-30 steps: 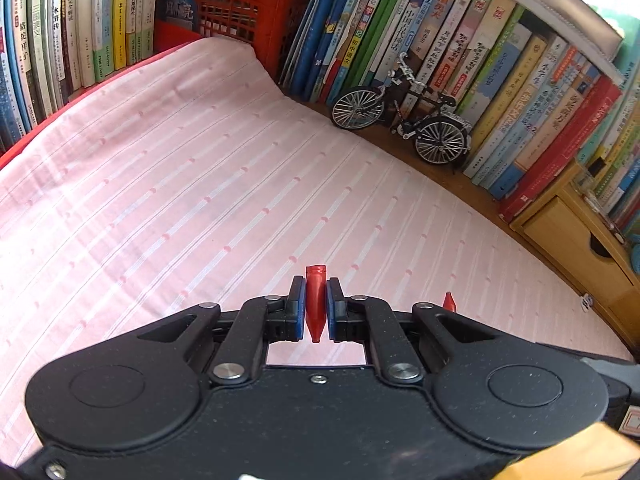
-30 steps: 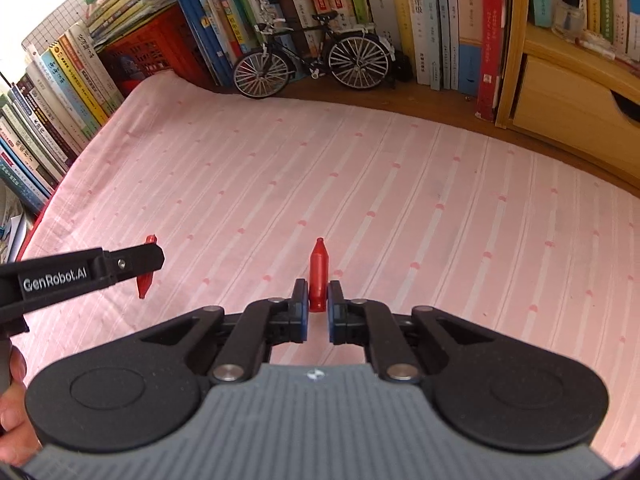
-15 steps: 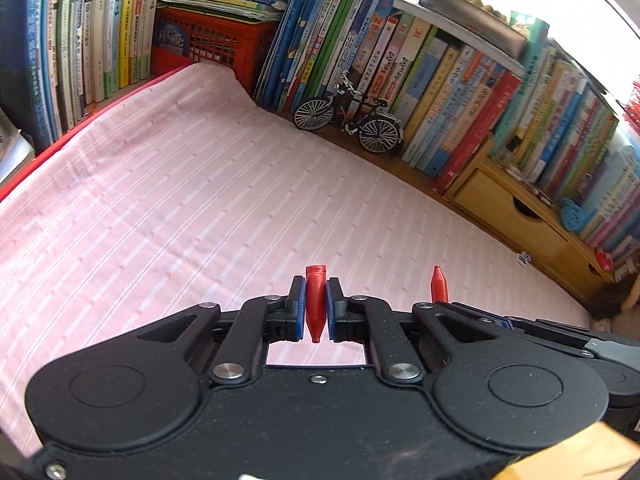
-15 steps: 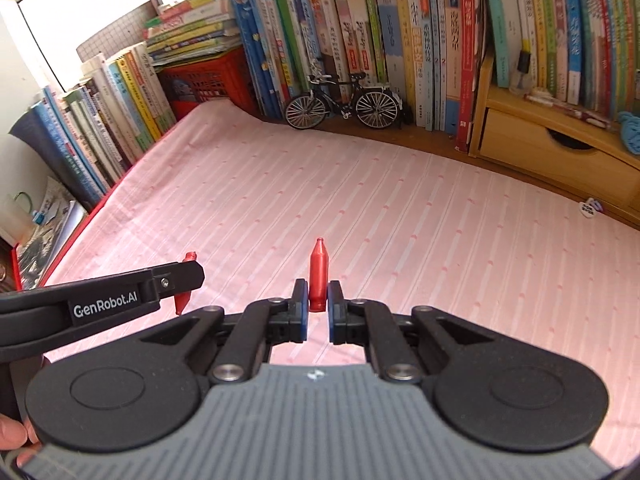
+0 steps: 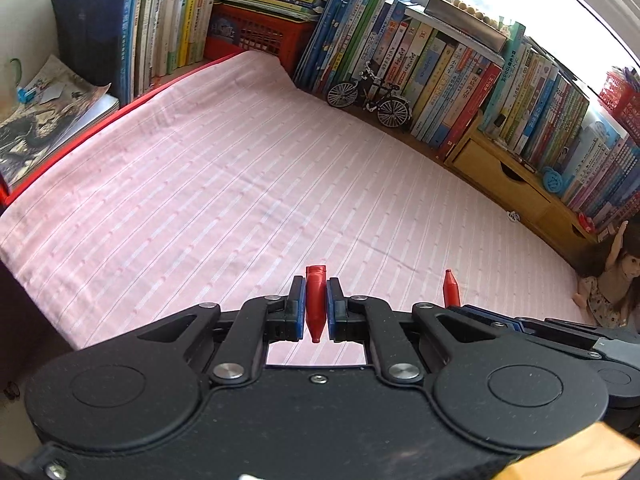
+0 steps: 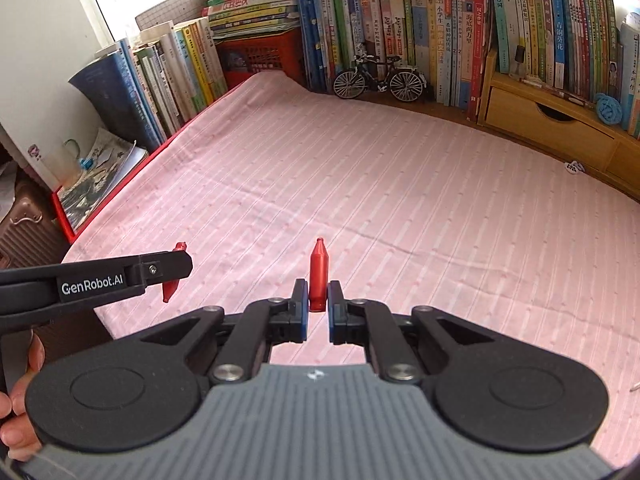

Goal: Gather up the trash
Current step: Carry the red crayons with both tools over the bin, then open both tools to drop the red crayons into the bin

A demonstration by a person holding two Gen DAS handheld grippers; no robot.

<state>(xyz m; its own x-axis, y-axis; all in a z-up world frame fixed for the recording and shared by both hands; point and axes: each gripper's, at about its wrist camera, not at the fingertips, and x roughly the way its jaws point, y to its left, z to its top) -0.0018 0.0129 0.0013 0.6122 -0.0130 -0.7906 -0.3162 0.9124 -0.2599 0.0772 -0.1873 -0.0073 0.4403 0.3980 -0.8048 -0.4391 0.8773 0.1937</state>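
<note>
My left gripper (image 5: 316, 304) is shut on a small red bottle-shaped piece (image 5: 316, 300), its pointed end toward the camera. My right gripper (image 6: 318, 300) is shut on a second red bottle-shaped piece (image 6: 319, 276), pointed tip away. Both hang above the pink striped cloth (image 5: 248, 184). In the left wrist view the right gripper's piece (image 5: 450, 288) pokes up at the lower right. In the right wrist view the left gripper (image 6: 174, 270), seen from the side, comes in from the left with its red piece (image 6: 171, 286).
Rows of books (image 6: 400, 24) line the back and left. A model bicycle (image 6: 380, 78) stands at the back, with a red crate (image 6: 260, 58) and a wooden drawer unit (image 6: 548, 120). A doll (image 5: 612, 280) sits at far right. A hand (image 6: 16, 392) holds the left gripper.
Both grippers have pulled back and up from the cloth, so more of the room shows. Each keeps its red piece.
</note>
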